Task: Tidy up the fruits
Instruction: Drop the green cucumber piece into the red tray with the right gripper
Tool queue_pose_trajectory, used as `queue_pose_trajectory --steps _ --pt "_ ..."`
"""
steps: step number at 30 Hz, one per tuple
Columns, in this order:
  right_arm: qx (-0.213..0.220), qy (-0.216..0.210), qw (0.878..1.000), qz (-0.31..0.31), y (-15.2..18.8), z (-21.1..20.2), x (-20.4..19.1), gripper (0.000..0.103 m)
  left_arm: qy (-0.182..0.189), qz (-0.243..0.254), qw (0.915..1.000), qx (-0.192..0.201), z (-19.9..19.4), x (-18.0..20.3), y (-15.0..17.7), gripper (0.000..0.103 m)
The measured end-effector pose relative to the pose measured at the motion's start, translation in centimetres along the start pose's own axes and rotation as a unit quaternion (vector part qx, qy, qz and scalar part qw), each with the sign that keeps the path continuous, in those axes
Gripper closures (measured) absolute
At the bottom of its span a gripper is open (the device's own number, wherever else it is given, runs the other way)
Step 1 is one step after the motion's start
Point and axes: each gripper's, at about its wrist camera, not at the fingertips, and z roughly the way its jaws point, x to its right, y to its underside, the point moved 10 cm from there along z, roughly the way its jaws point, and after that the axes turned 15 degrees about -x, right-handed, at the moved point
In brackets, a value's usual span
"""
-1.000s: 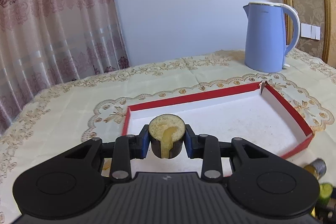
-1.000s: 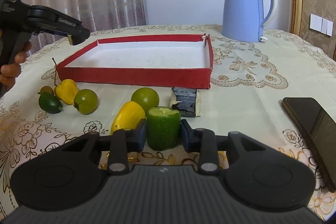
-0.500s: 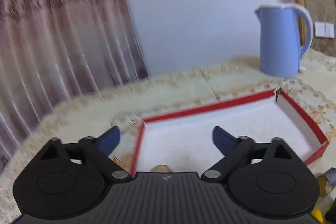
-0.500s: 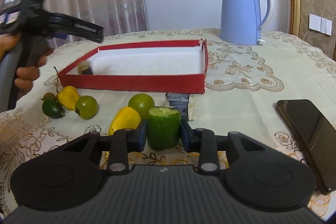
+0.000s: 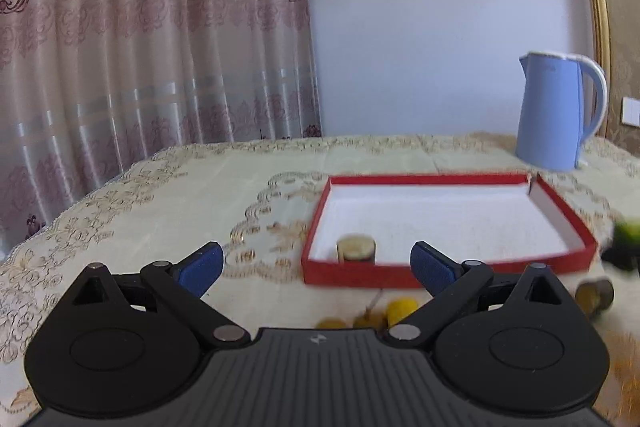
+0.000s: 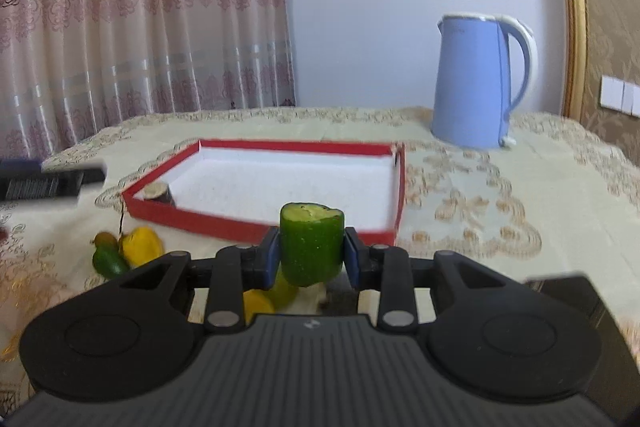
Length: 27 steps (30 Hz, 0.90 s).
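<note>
The red tray (image 5: pixel 440 273) with a white floor lies on the tablecloth. A dark eggplant chunk (image 5: pixel 356 248) stands in its near left corner; it also shows in the right wrist view (image 6: pixel 158 193). My left gripper (image 5: pixel 316 269) is open and empty, held in front of the tray's left end. My right gripper (image 6: pixel 311 257) is shut on a green cucumber chunk (image 6: pixel 311 243), lifted above the table just before the tray's (image 6: pixel 260 227) front wall. Yellow and green fruits (image 6: pixel 128 249) lie in front of the tray.
A blue kettle (image 6: pixel 480 83) stands behind the tray at the right. Another dark chunk (image 5: pixel 594 293) and yellow fruits (image 5: pixel 402 309) lie near the tray's front. A dark phone (image 6: pixel 572 295) lies at the right. Curtains hang behind the table.
My left gripper opened, left the eggplant chunk in the tray's corner and drew back to the left. My right gripper lifted the cucumber chunk off the table toward the tray.
</note>
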Motion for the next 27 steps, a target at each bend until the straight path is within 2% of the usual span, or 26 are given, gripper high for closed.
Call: queue_pose_trajectory --steps 9,13,18,20,21,24,27 --pt "-0.017 -0.014 1.0 0.01 -4.3 4.3 1.5 0.072 -0.008 0.031 0.9994 -0.012 -0.4 1.5 1.8 0.002" --pt "-0.027 -0.003 0.999 0.022 -6.5 7.0 2.7 0.072 -0.019 0.033 0.9993 -0.004 -0.9 1.3 1.8 0.002" --pt "-0.032 0.017 0.998 0.046 -9.2 10.2 4.3 0.072 -0.022 0.029 0.9992 -0.016 -0.5 0.6 2.2 0.002" --pt "-0.049 0.025 0.997 0.054 -9.6 11.9 5.1 0.048 -0.016 0.024 0.9993 -0.024 -0.3 0.5 2.3 0.002" --pt "-0.057 0.035 0.996 0.061 -9.5 12.4 5.5 0.033 -0.012 0.023 0.9993 -0.027 -0.3 0.5 2.4 0.002" --pt "-0.043 0.029 0.997 0.06 -8.8 11.0 5.3 0.035 -0.009 0.021 0.9994 -0.025 -0.5 0.3 2.5 0.002" --pt "-0.011 0.022 0.998 0.06 -7.4 7.5 5.0 0.035 -0.011 0.02 0.9994 -0.026 -0.5 0.3 2.5 0.002"
